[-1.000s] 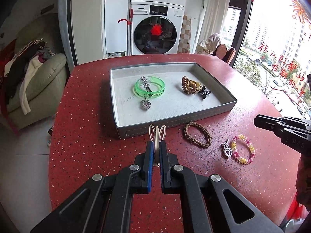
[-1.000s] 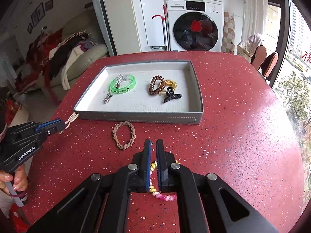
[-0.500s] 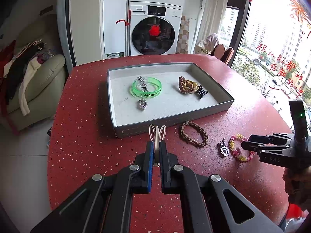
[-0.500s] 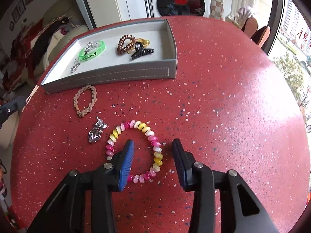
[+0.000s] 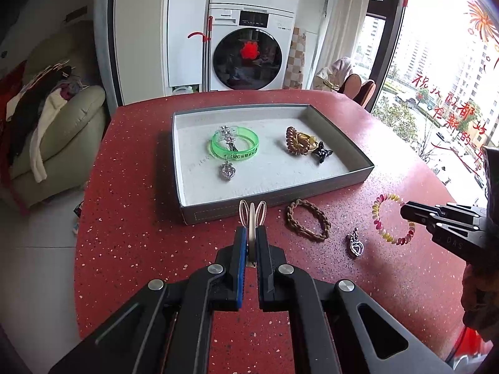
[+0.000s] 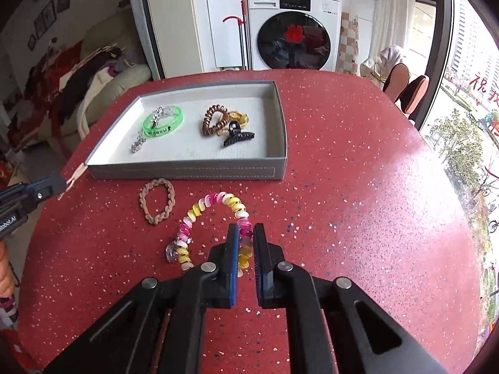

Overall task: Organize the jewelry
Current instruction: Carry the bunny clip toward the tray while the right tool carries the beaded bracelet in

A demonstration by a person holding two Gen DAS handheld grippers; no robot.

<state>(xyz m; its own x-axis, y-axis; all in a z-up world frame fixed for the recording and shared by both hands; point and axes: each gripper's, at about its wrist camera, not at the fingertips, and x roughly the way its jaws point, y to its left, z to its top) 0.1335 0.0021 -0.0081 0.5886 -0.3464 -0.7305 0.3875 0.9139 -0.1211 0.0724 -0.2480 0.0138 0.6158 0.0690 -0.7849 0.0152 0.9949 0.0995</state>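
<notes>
Right claw [image 6: 246, 240]: clenched on the pink-and-yellow beaded bracelet [image 6: 215, 205], its near arc pinched between the blue pads while the far arc lifts toward the tray. Its jaws have just been closing; half a second ago they stood wide astride the bracelet lying flat.
Left claw [image 5: 252, 243]: clamped on a pale beige hair clip [image 5: 252, 215] whose looped end sticks out past the fingertips, just short of the tray's near wall. It looks unchanged from a second ago.
Tray [image 6: 187, 170]: grey, open, toward the desk's far edge. Already inside are a green bangle [image 5: 234, 146] with a silver charm, a brown coil hair tie [image 5: 296, 145] and a black claw clip [image 5: 322, 152], bangle to the left end, hair pieces to the right.
Still on the desk [image 6: 358, 187]: a braided brown bracelet [image 6: 157, 201] just before the tray's front wall, and a silver heart pendant [image 5: 355, 246] nearer the front edge, touching or just beside the beaded bracelet in the right wrist view.
Why held so: a pinch on one side of the ring probably lets the rest hang free, so it can be carried over the wall and dropped in.
Why the left waits: likely holding its clip ready until the right has cleared the tray.
Change: the beaded bracelet has gone from lying free to gripped and partly raised.
</notes>
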